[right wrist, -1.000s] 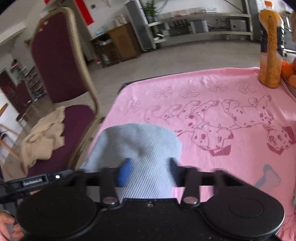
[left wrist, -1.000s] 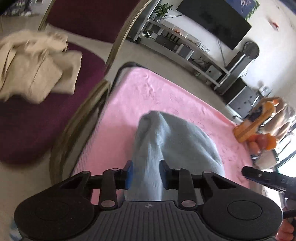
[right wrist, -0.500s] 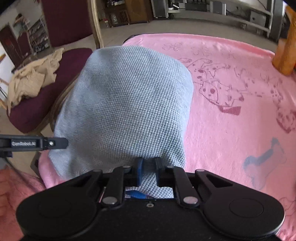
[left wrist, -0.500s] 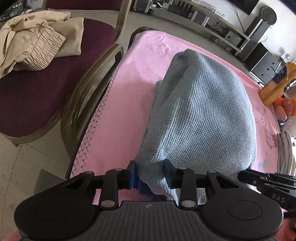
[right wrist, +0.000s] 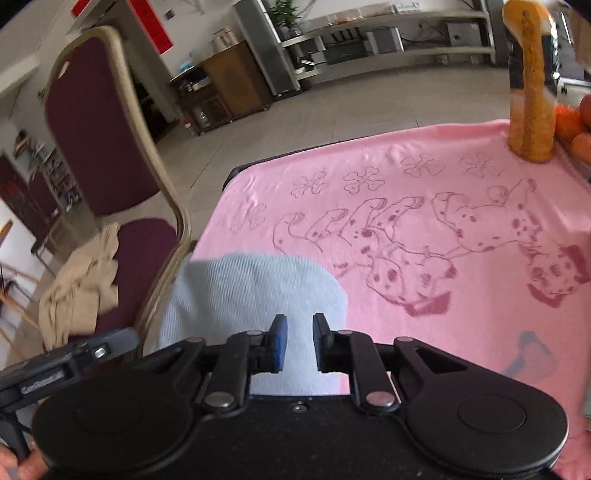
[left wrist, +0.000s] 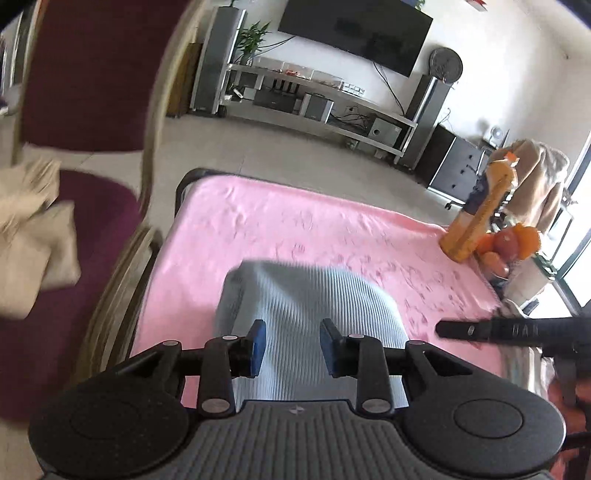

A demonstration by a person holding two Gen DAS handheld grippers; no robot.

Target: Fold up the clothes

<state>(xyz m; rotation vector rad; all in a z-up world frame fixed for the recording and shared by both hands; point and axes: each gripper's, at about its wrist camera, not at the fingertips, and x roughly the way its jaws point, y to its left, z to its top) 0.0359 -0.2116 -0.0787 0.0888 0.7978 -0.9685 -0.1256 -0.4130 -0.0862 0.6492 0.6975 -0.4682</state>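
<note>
Stage: mid-fold | light-blue knitted garment (left wrist: pixel 306 295) lies bunched on pink-blanketed desk (left wrist: pixel 258 229) | left hand-held gripper (left wrist: pixel 291 341) closing, right hand-held gripper (right wrist: pixel 298 338) opening, neither pinching cloth | left: beige clothes on chair (right wrist: pixel 77 280) unfolded

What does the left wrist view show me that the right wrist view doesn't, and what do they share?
Only the left wrist view: the wall television, and the right gripper's black body poking in from the right edge.

Only the right wrist view: the spotted-dog print on the pink blanket, a wooden cabinet, and the red banner on the wall.

Both: the light blue knit garment lying on the pink blanket, the maroon chair with beige clothes, and the orange bottle.
</note>
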